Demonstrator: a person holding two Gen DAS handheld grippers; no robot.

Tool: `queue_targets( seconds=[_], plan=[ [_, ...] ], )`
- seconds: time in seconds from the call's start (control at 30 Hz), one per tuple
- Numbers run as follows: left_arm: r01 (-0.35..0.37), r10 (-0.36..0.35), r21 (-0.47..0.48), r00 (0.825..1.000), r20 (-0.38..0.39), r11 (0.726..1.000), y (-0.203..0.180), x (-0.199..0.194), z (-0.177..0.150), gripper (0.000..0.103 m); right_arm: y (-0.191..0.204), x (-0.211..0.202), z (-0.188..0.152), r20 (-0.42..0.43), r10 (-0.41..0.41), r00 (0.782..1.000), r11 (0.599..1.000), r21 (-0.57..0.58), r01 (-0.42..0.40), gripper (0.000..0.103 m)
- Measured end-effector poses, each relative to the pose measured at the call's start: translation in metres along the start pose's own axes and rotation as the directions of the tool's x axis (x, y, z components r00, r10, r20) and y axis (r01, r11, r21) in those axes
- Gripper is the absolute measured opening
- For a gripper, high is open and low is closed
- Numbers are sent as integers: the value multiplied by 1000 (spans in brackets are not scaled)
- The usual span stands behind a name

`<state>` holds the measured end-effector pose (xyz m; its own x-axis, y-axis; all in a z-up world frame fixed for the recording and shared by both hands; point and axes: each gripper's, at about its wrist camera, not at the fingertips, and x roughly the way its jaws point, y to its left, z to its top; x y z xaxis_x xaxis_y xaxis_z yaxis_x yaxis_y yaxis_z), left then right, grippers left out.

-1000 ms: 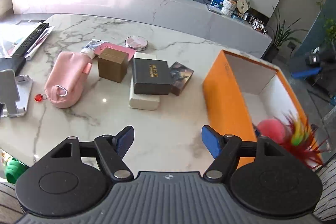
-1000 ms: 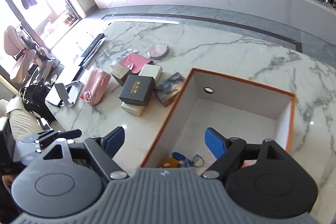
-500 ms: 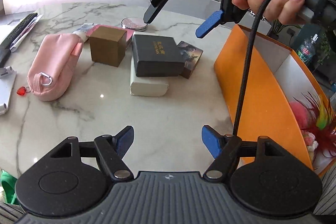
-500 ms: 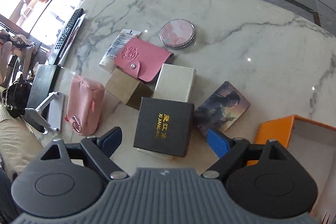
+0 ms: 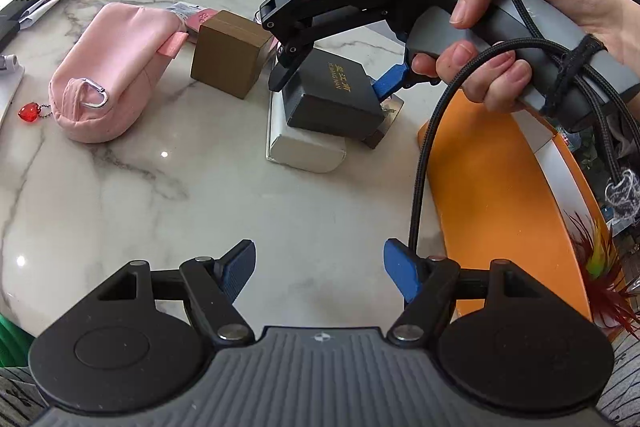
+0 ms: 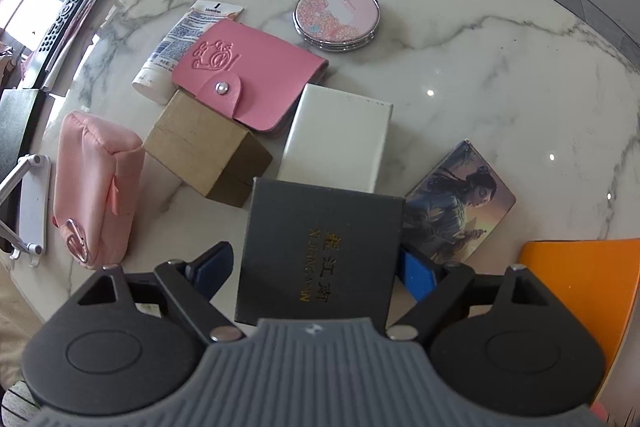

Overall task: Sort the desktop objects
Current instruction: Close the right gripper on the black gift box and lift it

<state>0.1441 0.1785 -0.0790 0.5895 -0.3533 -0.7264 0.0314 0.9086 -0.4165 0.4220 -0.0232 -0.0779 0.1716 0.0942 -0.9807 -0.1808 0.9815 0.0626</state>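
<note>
Marble table (image 6: 480,39), viewed from both wrist cameras. Far left: black remote control (image 6: 68,23) at the table edge. Next, pink zip pouch (image 6: 96,187) lies on its side with a red heart charm (image 5: 30,113) at its clasp end. Brown cardboard box (image 6: 200,147) stands just right of the pouch; a white tube (image 6: 180,43) and a pink snap wallet (image 6: 252,75) lie behind it, the wallet overlapping the tube. Round floral compact mirror (image 6: 338,17) sits apart, further back. Centre: black gift box (image 6: 320,247) with gold lettering rests on top of a white box (image 6: 340,131). Right gripper (image 6: 316,267) points steeply down over the black gift box, jaws spread wide, 1 blue pad on each side of it; whether the pads touch cannot be told, no squeeze evident. Illustrated card box (image 6: 456,211) lies just right. Left gripper (image 5: 320,263) hovers over bare marble, fingers released, nothing between them. Far right: orange bin (image 5: 500,195).
</note>
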Motion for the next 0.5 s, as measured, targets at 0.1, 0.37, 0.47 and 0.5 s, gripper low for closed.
queue_targets(
  seconds=[0.1,0.37,0.47,0.5],
  plan=[
    [6,-6,0,1000,3,1000,0,0,1,84,0,1,-2,7,-7,1000,1000,-1,7,79],
    [-9,9,1,1000,11,1000,0,-1,0,84,1,-5,-10,42,30,999,998,-49,-28,77],
    [-64,64,0,998,27,998,0,-7,-1,83,-5,-20,-15,57,94,994,995,-37,-92,77],
    [-90,90,14,995,41,996,-2,-11,-1,83,-8,-27,-16,67,110,992,994,-35,-108,77]
  ],
)
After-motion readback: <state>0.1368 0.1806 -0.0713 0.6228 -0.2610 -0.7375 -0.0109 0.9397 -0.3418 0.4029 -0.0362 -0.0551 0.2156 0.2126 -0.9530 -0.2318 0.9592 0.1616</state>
